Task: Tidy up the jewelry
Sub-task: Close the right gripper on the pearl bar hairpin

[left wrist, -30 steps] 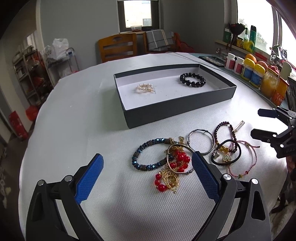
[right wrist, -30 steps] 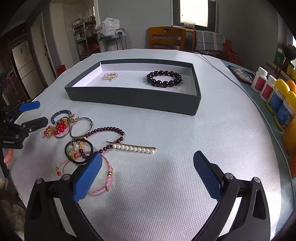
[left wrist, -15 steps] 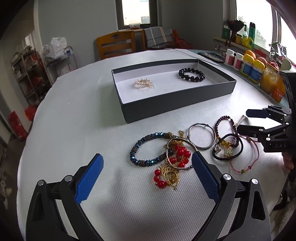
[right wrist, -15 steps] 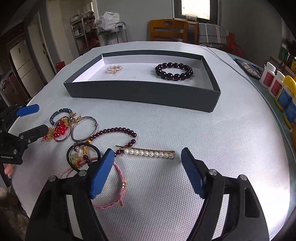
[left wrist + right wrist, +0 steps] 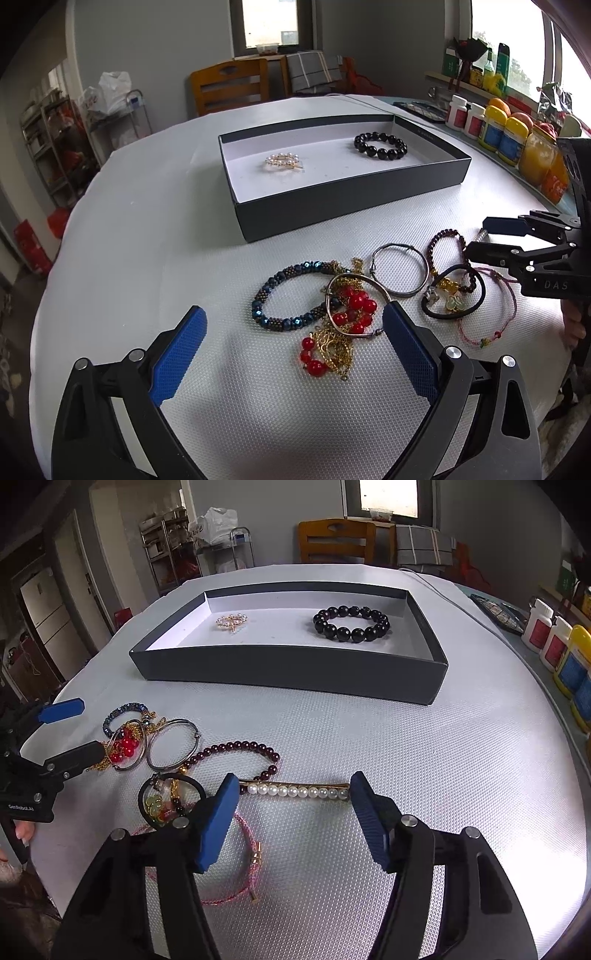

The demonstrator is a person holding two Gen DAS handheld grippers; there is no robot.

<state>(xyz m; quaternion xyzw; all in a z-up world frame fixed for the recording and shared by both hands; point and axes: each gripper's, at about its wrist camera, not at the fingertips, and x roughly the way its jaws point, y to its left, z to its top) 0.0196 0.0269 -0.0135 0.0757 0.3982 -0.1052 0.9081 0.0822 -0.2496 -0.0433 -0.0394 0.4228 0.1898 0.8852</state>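
Jaws of the left gripper (image 5: pixel 293 347) fill the bottom of the left wrist view, spread wide with nothing between the blue pads, angled down over a heap of jewelry on the white textured table cover (image 5: pixel 147 229). Just ahead of them, at centre frame, lie a dark blue beaded bracelet (image 5: pixel 291 291), a red bead and gold chain tangle (image 5: pixel 340 332) and a thin silver bangle (image 5: pixel 399 269). At the right edge the right gripper (image 5: pixel 487 240) reaches in sideways over a black cord loop (image 5: pixel 454 295) and a pink braided string bracelet (image 5: pixel 491 314). In the upper centre sits a shallow dark grey box with a white floor (image 5: pixel 332 206); inside it, well apart, rest a small gold and pearl brooch (image 5: pixel 283 162) on the left and a black round-bead bracelet (image 5: pixel 380 146) on the right.

In the right wrist view, the right gripper (image 5: pixel 291 818) points down at the table from the bottom of the frame, its jaws closing. A gold hair clip lined with white pearls (image 5: pixel 295 791) lies crosswise between the blue pads, which do not press on it. A dark red beaded bracelet (image 5: pixel 236 753) curves just above the clip. The left gripper (image 5: pixel 75 727) shows at the left edge, open, beside the heap. The box (image 5: pixel 288 672) spans the upper middle, holding the brooch (image 5: pixel 232 621) and the black bracelet (image 5: pixel 351 624).
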